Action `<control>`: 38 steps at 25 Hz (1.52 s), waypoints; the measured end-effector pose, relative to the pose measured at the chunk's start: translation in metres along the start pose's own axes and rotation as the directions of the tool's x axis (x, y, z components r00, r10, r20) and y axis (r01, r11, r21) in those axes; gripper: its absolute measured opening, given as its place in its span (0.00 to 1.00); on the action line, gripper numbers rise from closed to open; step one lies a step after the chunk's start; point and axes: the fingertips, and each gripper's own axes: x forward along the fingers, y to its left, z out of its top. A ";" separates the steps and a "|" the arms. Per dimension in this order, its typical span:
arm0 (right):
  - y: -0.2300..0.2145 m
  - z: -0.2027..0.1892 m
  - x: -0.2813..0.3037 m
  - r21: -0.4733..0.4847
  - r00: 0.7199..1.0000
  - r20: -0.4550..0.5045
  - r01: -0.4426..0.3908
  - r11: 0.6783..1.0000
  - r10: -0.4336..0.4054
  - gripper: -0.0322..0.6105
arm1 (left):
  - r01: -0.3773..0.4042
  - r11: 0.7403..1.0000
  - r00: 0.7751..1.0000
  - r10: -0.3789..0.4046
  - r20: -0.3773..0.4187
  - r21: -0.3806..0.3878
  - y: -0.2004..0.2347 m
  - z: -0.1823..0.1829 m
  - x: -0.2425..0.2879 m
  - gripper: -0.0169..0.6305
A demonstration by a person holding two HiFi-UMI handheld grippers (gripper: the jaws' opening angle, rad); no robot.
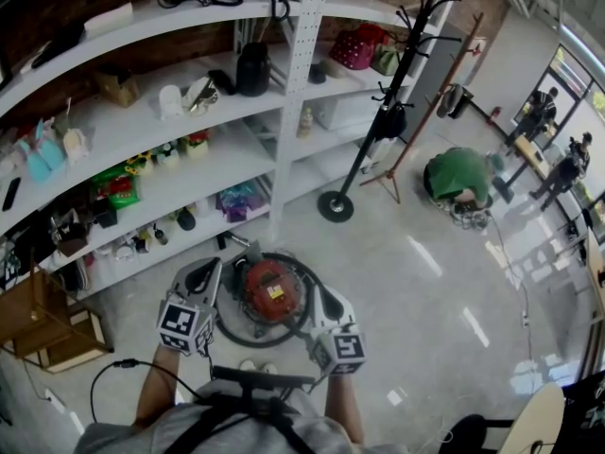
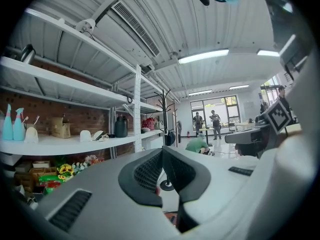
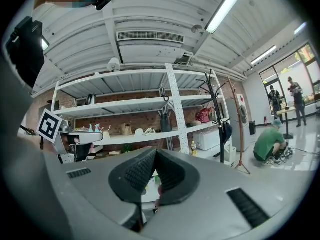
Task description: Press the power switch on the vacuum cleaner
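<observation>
Red and round, the vacuum cleaner (image 1: 269,291) stands on the pale floor just below you, with its black hose (image 1: 225,331) curled in a ring around it. You hold the left gripper (image 1: 210,272) over its left side and the right gripper (image 1: 323,299) over its right side, so the machine lies between them. In the left gripper view the two jaws meet at their tips with nothing between them, and the right gripper view shows the same (both tongs are closed and empty). Whether either one touches the vacuum cleaner, I cannot tell. Behind it are white shelves (image 1: 189,126) and a black coat stand (image 1: 378,121). Farther away a person in green (image 1: 457,176) crouches on the floor.
</observation>
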 end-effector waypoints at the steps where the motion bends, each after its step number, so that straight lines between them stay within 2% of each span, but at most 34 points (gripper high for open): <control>1: 0.000 0.000 0.000 -0.003 1.000 0.004 -0.002 1.000 0.002 0.07 | -0.001 1.000 1.000 0.001 -0.002 0.000 0.000 -0.001 0.000 0.04; 9: -0.001 0.005 0.001 0.000 1.000 0.022 -0.003 1.000 0.003 0.07 | -0.013 1.000 1.000 0.013 0.004 -0.007 0.002 0.003 -0.001 0.04; 22: -0.003 -0.006 0.002 -0.002 1.000 -0.010 -0.017 1.000 0.017 0.07 | -0.005 1.000 1.000 0.005 0.001 0.031 -0.010 0.003 0.005 0.04; 38: -0.008 -0.011 -0.001 -0.005 1.000 -0.023 -0.021 1.000 0.021 0.07 | 0.000 1.000 1.000 0.000 -0.008 0.025 -0.018 0.001 0.009 0.04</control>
